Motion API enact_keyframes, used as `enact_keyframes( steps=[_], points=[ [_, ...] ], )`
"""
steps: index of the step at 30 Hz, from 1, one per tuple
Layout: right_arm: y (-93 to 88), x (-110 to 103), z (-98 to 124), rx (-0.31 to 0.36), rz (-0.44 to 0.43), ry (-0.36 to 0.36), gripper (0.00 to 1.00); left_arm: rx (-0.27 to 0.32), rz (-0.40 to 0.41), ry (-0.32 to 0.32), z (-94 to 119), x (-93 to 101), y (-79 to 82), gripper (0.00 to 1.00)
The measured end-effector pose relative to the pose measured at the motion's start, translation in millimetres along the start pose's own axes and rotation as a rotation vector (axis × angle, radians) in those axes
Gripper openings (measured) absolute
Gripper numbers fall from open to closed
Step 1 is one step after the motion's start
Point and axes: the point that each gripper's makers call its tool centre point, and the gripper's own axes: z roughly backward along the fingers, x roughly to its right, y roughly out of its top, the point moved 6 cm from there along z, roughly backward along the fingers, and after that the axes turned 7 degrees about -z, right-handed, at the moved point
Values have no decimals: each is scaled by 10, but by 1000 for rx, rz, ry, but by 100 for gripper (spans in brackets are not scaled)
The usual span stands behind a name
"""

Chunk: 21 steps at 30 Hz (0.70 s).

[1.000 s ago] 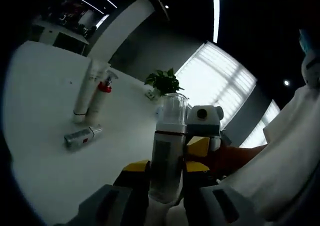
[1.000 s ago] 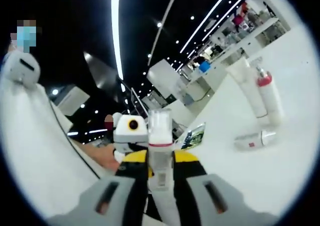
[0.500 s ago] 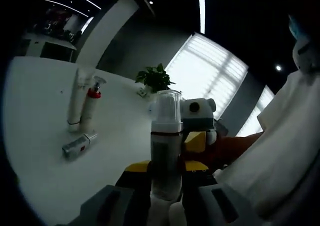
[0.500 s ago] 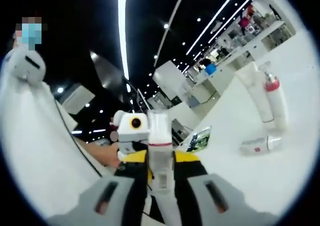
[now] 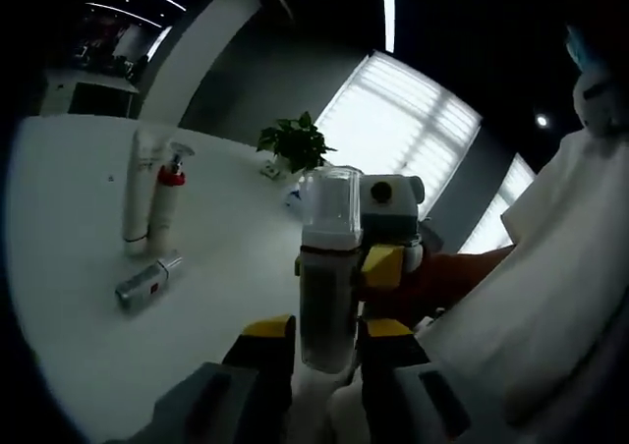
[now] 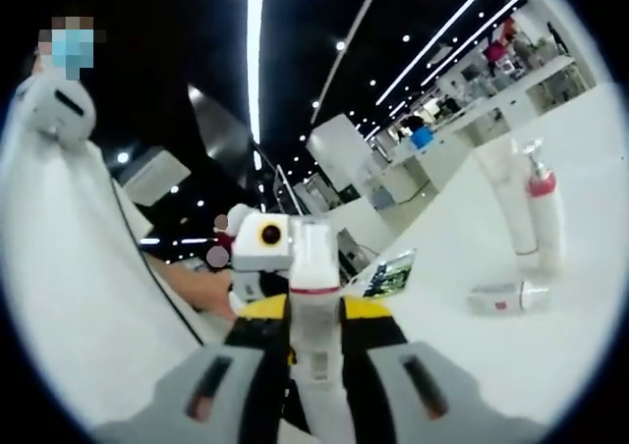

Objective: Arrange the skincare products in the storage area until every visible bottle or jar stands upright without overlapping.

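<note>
White bench (image 5: 79, 297) in a dim hall with ceiling light strips and a bright blinded window. Left gripper (image 5: 324, 341) and right gripper (image 6: 316, 351) both clamp one clear-capped bottle (image 5: 326, 267) held above the bench, long axis upright, cap uppermost. Well apart stand a white tube (image 5: 137, 184) and red-collared pump bottle (image 5: 166, 203), touching; just beside them a small bottle (image 5: 147, 281) lies flat. Potted plant (image 5: 293, 141) behind.

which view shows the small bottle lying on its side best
The left gripper view: the lying bottle sits on the white table unblocked, its label patch and cap end visible, near two upright bottles. In the right gripper view it is smaller and paler, near the edge.
</note>
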Motion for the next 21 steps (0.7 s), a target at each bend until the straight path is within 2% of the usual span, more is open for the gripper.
enact_keyframes(
  steps=[4,8,9,12,18,21],
  points=[
    [35,33,56,1,21,-15,17,-14,-24,14,100,-17,15,32],
    [-36,26,90,-80,51,-6,17,33,-28,18,196,-22,154,32],
    [-51,4,83,-90,54,7,17,59,-24,10,191,-14,203,32],
    [-92,-36,67,-115,57,33,17,79,-25,-11,148,22,272,32],
    [-136,-113,30,-144,58,81,17,78,-35,-56,42,92,294,32],
    [-167,-135,21,-161,57,101,17,75,-56,-113,31,160,283,24]
  ],
)
